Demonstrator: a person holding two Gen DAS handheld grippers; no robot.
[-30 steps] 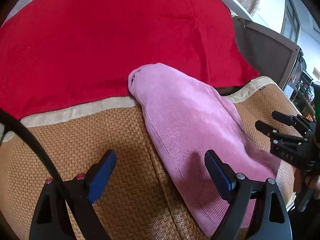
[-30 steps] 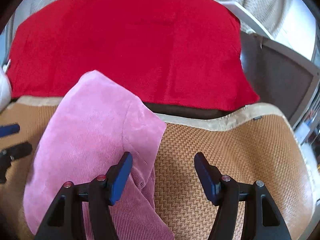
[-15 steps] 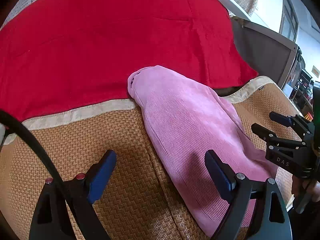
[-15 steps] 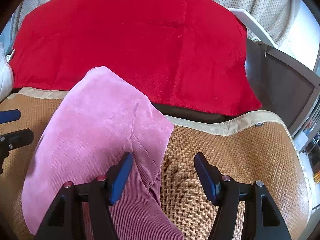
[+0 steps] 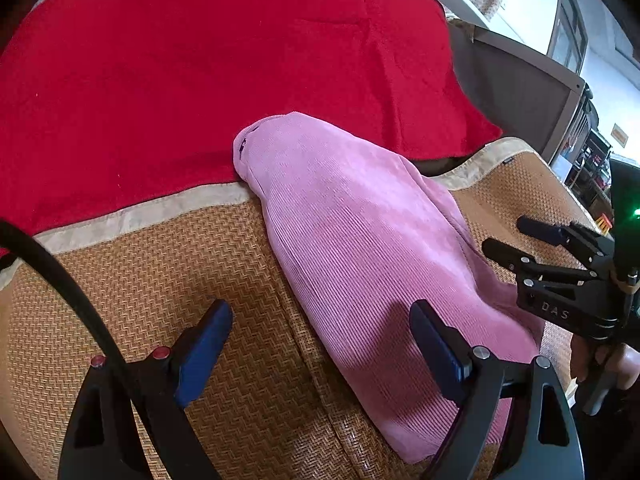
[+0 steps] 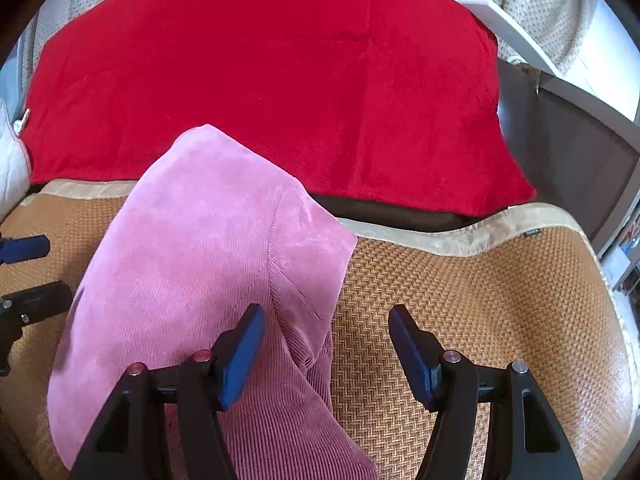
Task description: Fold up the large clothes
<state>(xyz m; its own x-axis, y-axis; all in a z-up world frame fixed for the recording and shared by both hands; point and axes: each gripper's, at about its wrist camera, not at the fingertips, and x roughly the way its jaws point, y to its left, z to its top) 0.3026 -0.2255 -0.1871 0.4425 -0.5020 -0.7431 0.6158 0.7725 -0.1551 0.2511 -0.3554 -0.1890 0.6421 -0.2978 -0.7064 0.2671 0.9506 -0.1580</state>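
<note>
A pink corduroy garment (image 5: 360,240) lies folded into a long strip across the woven rattan seat mat (image 5: 140,280), its far end resting on the red blanket (image 5: 220,60). My left gripper (image 5: 324,348) hovers open over the garment's left edge and the mat, nothing between its pads. In the right wrist view the same garment (image 6: 192,248) fills the lower left, and my right gripper (image 6: 326,346) stands open above its right edge, holding nothing. The right gripper (image 5: 520,238) also shows at the right of the left wrist view, and the left gripper's fingertips (image 6: 24,248) at the left edge.
The red blanket (image 6: 280,80) covers the sofa back. A dark grey armrest panel (image 6: 580,140) rises at the right. A white quilted cushion (image 6: 10,160) sits at the far left. A black cable (image 5: 60,276) crosses the left wrist view. Bare mat (image 6: 480,300) lies right of the garment.
The garment lies as before. Both views have drifted slightly, with the red blanket and garment sitting a little lower in the right wrist view; both grippers keep the same opening.
</note>
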